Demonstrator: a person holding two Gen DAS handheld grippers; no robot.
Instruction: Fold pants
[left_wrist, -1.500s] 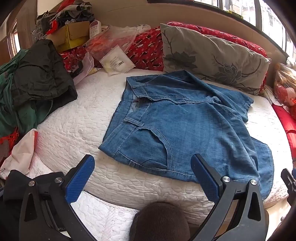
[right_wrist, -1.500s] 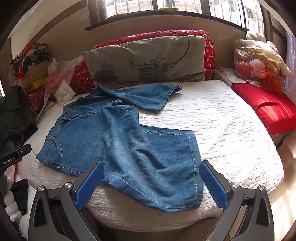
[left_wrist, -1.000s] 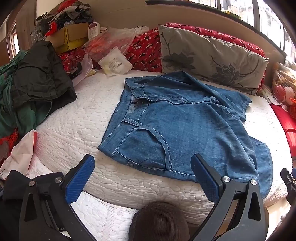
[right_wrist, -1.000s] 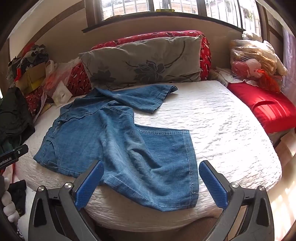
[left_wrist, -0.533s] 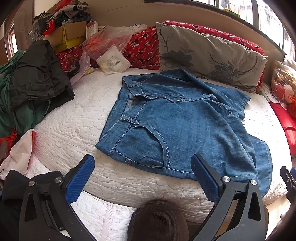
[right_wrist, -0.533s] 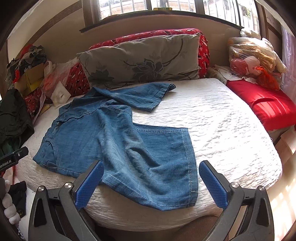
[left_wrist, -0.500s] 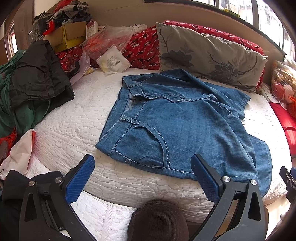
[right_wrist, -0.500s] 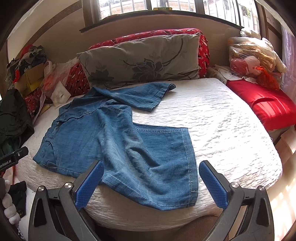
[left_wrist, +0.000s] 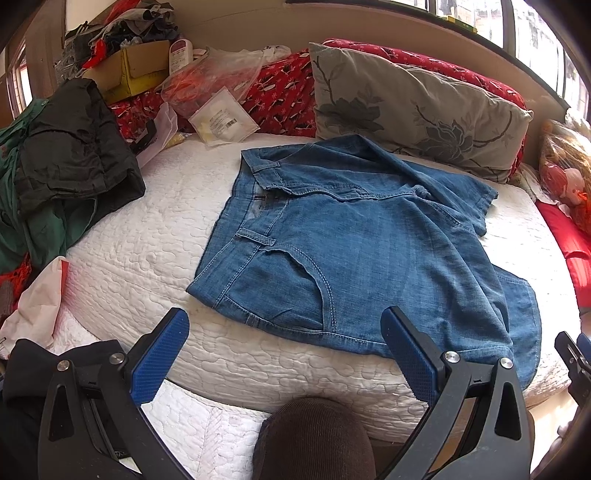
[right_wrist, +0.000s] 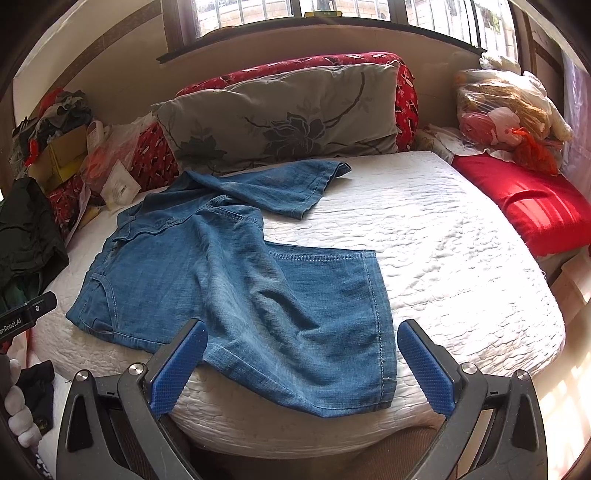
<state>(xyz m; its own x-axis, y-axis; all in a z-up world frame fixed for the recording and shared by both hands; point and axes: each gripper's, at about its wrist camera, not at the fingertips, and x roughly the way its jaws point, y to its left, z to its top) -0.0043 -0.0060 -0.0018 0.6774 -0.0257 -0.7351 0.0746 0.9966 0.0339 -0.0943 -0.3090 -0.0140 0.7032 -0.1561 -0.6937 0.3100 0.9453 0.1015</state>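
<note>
Right wrist view shows the denim pants (right_wrist: 236, 280) spread unfolded on the white mattress (right_wrist: 443, 236), waistband to the left, two short legs running right, the far one angled toward the grey pillow (right_wrist: 280, 118). Both tools hang released and empty: the right gripper (right_wrist: 301, 363) sits just short of the near leg's hem, the left gripper (left_wrist: 284, 354) just short of the waist and pocket edge. So each tool is nearest its own end, likely for folding lengthwise.
</note>
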